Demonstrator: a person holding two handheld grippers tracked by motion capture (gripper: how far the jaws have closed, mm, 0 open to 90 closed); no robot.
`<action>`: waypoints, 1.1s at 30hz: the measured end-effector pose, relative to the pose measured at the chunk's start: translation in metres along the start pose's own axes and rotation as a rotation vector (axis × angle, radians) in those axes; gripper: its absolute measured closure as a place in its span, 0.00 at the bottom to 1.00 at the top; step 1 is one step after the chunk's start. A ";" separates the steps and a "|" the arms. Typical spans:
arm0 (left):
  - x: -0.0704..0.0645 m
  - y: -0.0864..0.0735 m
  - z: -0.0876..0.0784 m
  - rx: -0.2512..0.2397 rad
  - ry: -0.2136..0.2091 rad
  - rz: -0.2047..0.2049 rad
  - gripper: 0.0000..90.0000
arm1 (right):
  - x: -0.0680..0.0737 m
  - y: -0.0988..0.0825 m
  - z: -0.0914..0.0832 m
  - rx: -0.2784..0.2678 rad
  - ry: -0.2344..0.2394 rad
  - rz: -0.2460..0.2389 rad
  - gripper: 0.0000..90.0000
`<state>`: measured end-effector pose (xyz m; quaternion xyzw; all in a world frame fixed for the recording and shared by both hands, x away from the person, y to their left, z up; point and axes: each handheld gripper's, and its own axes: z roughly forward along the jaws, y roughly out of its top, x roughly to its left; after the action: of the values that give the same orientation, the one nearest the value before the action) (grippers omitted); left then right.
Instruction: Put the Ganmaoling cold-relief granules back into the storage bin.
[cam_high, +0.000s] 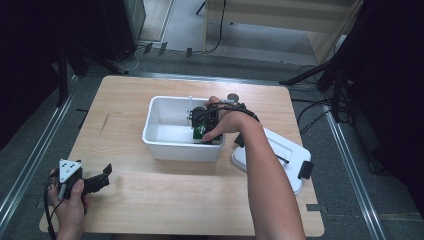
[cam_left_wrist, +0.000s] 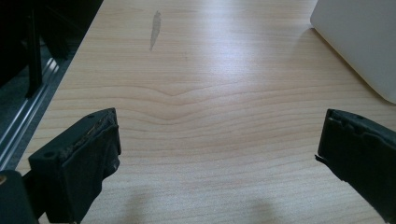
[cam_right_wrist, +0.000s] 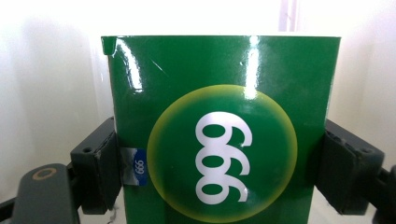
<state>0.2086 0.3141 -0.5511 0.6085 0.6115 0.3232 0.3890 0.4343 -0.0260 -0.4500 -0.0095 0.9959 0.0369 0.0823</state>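
While the right hand-held gripper (cam_right_wrist: 212, 186) pinches the green box (cam_right_wrist: 222, 130) between its jaws inside the white bin (cam_high: 165, 142), release is left; the left hand-held gripper (cam_left_wrist: 219, 158) rests spread over the counter (cam_left_wrist: 210, 93), and the lid (cam_high: 290, 152) lies beside the right forearm.

From my seat, the glossy green carton (cam_right_wrist: 219, 130) runs off the bottom edge of the right gripper view. In the high view my hand (cam_high: 227, 122) covers most of it, print too small to read.

A white lid (cam_high: 280, 155) with black clips lies on the wooden table (cam_high: 150, 195), right of centre
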 end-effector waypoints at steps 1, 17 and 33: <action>0.000 0.000 0.000 0.000 0.000 0.000 0.00 | 0.000 0.000 0.001 0.001 0.003 -0.001 0.17; 0.000 0.000 0.000 0.003 -0.001 0.000 0.00 | -0.002 -0.005 -0.010 -0.035 -0.043 0.036 0.13; -0.001 0.000 0.001 0.006 0.004 0.005 0.00 | 0.000 -0.020 -0.048 -0.105 -0.062 0.108 0.14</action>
<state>0.2092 0.3133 -0.5511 0.6107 0.6117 0.3234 0.3850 0.4269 -0.0498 -0.4044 0.0413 0.9886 0.0936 0.1103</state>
